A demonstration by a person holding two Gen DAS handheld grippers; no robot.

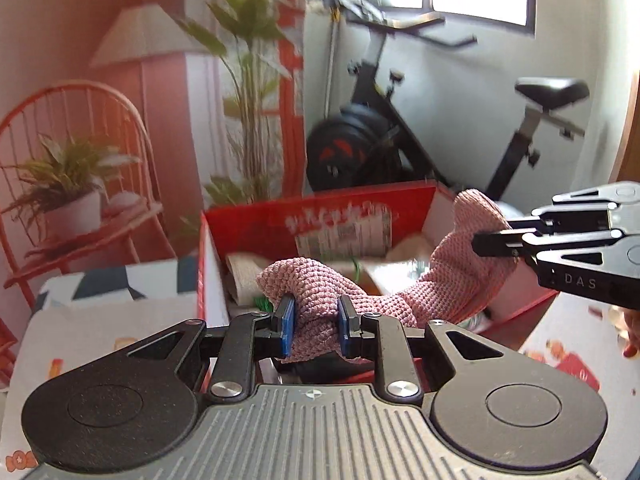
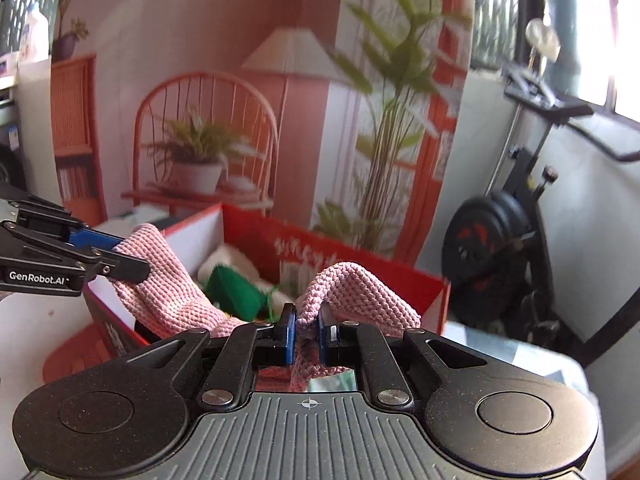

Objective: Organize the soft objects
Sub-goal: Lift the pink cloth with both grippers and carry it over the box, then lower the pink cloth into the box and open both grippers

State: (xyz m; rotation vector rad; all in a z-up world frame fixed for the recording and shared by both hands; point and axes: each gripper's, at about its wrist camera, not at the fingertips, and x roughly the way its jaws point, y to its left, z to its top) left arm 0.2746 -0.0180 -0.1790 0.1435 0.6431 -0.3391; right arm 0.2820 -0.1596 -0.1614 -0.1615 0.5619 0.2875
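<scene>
**Pink knit held at both ends over the red box**

Nearest me, the left gripper (image 1: pixel 314 322) is clamped on a bunched end of the pink knit (image 1: pixel 452 272); its blue pads (image 1: pixel 286 318) pinch a thick fold. The right gripper (image 2: pixel 307 330) is clamped tight on the other end, pads nearly together, and the cloth below them is cut off by the tool body. Between the two, the knit sags in a shallow span above the red box (image 1: pixel 320 208). Inside the box I make out something green (image 2: pixel 234 290) and pale soft shapes, too blurred to name. The box's label is smeared. Beyond stand an exercise bike (image 1: pixel 400 136) and a printed backdrop (image 2: pixel 224 92).
</scene>
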